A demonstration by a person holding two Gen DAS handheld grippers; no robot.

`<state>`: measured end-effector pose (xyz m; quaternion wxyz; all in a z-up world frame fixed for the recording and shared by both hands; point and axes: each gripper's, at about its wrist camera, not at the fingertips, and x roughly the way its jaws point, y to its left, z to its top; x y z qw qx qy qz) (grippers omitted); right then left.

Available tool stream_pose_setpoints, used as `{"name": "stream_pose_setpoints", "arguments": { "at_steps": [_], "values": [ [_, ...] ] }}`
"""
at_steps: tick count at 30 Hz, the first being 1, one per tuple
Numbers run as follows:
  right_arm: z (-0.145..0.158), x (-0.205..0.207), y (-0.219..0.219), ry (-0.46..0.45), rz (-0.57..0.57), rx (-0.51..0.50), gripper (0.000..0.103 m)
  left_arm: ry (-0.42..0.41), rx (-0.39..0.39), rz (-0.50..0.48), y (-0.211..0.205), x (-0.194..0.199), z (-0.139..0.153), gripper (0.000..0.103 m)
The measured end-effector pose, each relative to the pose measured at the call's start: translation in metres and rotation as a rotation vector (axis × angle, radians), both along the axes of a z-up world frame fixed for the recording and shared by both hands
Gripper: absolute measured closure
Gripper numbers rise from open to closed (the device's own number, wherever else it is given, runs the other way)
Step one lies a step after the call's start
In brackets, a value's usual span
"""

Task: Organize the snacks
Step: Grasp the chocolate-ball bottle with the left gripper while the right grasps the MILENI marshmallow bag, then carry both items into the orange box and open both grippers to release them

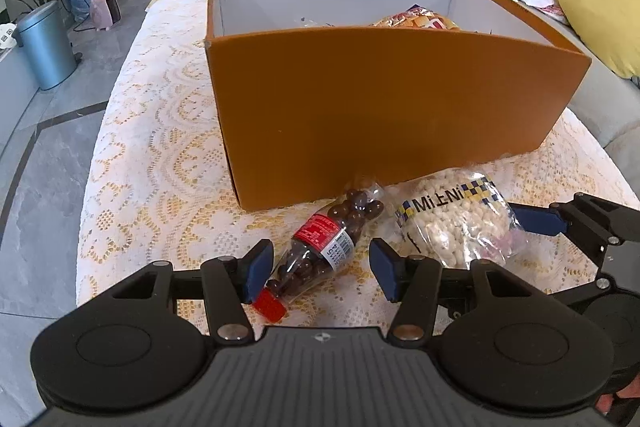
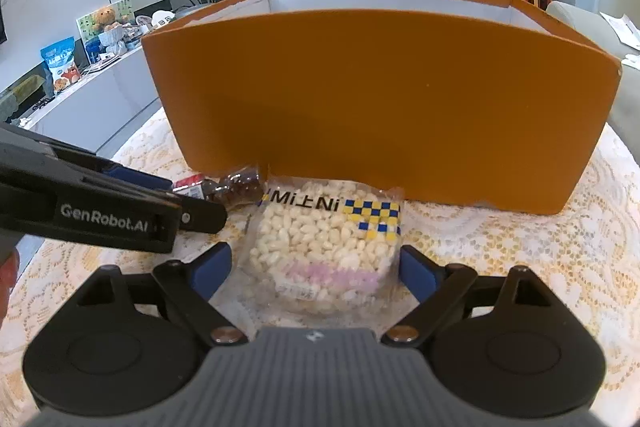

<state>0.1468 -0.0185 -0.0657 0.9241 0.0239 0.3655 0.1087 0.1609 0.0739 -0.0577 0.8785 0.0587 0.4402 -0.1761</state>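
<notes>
A small clear bottle of chocolate balls (image 1: 320,247) with a red cap lies on the lace tablecloth before the orange box (image 1: 380,99). My left gripper (image 1: 320,269) is open, its blue pads either side of the bottle's lower half, not closed on it. A clear bag of white puffed snacks (image 2: 324,247) marked "Mi Ni" lies beside the bottle, also in the left wrist view (image 1: 456,223). My right gripper (image 2: 316,271) is open with pads either side of the bag. The box (image 2: 380,107) holds a yellow-red snack pack (image 1: 416,19).
The left gripper's body (image 2: 100,211) crosses the left of the right wrist view, over the bottle (image 2: 236,187). The table edge drops to grey floor at left, with a bin (image 1: 44,43). A sofa with a yellow cushion (image 1: 600,15) stands right.
</notes>
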Motion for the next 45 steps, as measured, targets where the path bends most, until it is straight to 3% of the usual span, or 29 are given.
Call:
{"name": "stream_pose_setpoints", "arguments": {
  "at_steps": [10, 13, 20, 32, 45],
  "values": [
    [-0.002, 0.002, -0.001, 0.008, 0.032, -0.015, 0.019, -0.002, 0.034, 0.005, -0.005, -0.001, -0.005, 0.039],
    [-0.002, 0.003, -0.002, 0.009, 0.032, -0.013, 0.021, -0.007, 0.037, 0.008, -0.005, -0.002, -0.004, 0.05],
    [0.002, -0.002, -0.001, -0.007, 0.044, -0.035, 0.027, -0.007, 0.013, -0.007, -0.006, -0.006, -0.001, 0.063],
    [0.026, -0.026, -0.019, -0.035, 0.044, -0.029, 0.027, -0.006, -0.083, -0.045, -0.008, -0.021, 0.018, 0.064],
    [0.071, -0.059, -0.046, -0.109, 0.035, -0.005, 0.027, -0.088, -0.15, -0.056, -0.006, -0.045, 0.057, 0.064]
  ]
}}
